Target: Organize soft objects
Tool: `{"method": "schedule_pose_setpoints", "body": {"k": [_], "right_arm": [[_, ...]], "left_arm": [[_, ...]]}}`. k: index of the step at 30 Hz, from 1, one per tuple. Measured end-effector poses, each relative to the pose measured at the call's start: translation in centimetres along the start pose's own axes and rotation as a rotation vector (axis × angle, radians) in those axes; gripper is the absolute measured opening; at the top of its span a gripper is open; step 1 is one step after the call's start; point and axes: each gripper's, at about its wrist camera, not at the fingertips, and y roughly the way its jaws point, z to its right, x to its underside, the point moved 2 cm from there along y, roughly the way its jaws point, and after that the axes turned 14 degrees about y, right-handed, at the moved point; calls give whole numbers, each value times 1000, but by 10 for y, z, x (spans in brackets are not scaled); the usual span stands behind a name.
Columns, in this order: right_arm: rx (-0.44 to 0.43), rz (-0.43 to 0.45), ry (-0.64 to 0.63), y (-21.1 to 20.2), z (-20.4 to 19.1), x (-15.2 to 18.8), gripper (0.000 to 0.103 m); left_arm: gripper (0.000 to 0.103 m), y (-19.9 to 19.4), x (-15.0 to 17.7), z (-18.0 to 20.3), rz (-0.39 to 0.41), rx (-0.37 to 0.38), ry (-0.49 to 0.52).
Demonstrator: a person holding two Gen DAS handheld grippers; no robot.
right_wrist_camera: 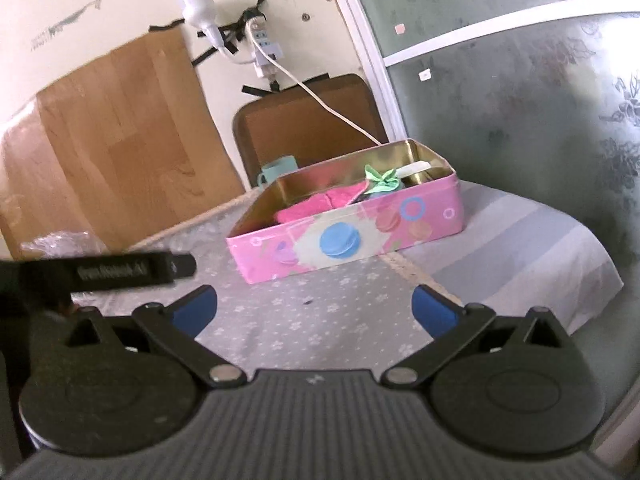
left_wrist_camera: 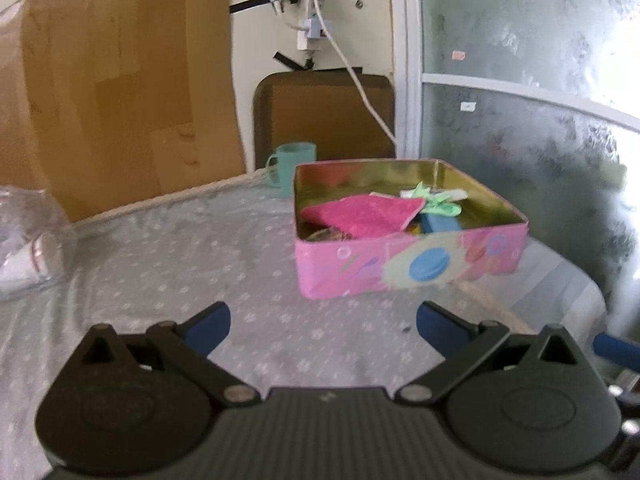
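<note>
Both grippers stand spread and empty before the pink tin of soft things.

From the left wrist view, the left gripper (left_wrist_camera: 323, 322) gapes wide over the flowered desk (left_wrist_camera: 168, 280); the pink tin (left_wrist_camera: 408, 258) sits at one o'clock, holding a pink cloth (left_wrist_camera: 360, 216) and a green scrap (left_wrist_camera: 440, 202), a teal mug (left_wrist_camera: 292, 168) just behind. From the right wrist view, the right gripper (right_wrist_camera: 314, 312) is equally wide apart, nothing between its fingers, the tin (right_wrist_camera: 348, 236) at twelve o'clock.
</note>
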Motion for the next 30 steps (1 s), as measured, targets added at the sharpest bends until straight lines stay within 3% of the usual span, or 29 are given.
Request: {"method": "schedule_pose_setpoints", "body": {"k": [4,9,19,30], "right_arm": [[17,2,-14,-5,-3,5,103],[-4,-22,1,-7,-3,8,103],[-18,-14,-22,-13,-5,6,103],[-10,-15,-25,-13,-5,5,103]], "left_arm": [[103,-8,12,-2,-34,23,-42],[103,-17,21,-6,-54,-62,-36],[103,-26,22,-11,-59,-153,-37],[103,-28,21,-3,-64,-156,-7]]}}
